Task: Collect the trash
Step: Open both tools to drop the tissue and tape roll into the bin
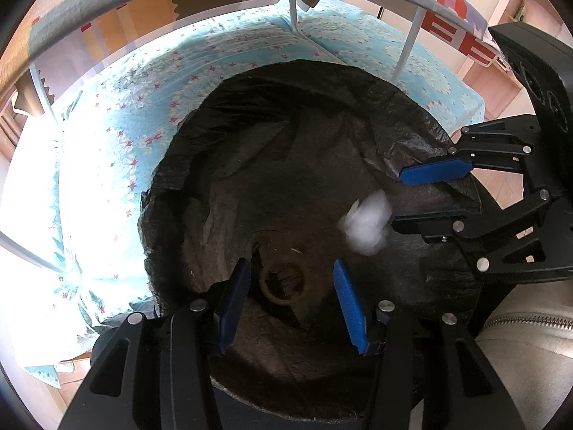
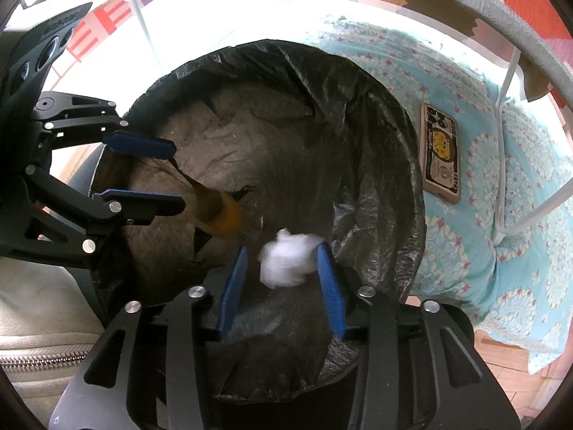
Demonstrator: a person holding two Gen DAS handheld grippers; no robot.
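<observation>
A bin lined with a black bag (image 1: 250, 82) (image 2: 358, 82) stands open below both grippers. My right gripper (image 2: 283, 249) (image 1: 398, 197) hangs over the bag's mouth with a crumpled white tissue (image 2: 286, 263) (image 1: 369, 224) between its blue pads. The tissue lies against the right pad with a gap to the left one, and it looks blurred in the left wrist view. My left gripper (image 1: 292, 268) (image 2: 179, 175) is open with nothing between its pads. A brown ring-shaped piece (image 1: 283, 283) (image 2: 222, 215) sits deep in the bag among the folds.
A bed with a turquoise patterned cover (image 1: 143, 107) (image 2: 519, 179) runs behind the bin, with a phone (image 2: 441, 152) in a cartoon case on it. White metal legs (image 1: 294, 10) and a padded board edge cross overhead. A person's pale zipped garment (image 1: 519, 322) is close by.
</observation>
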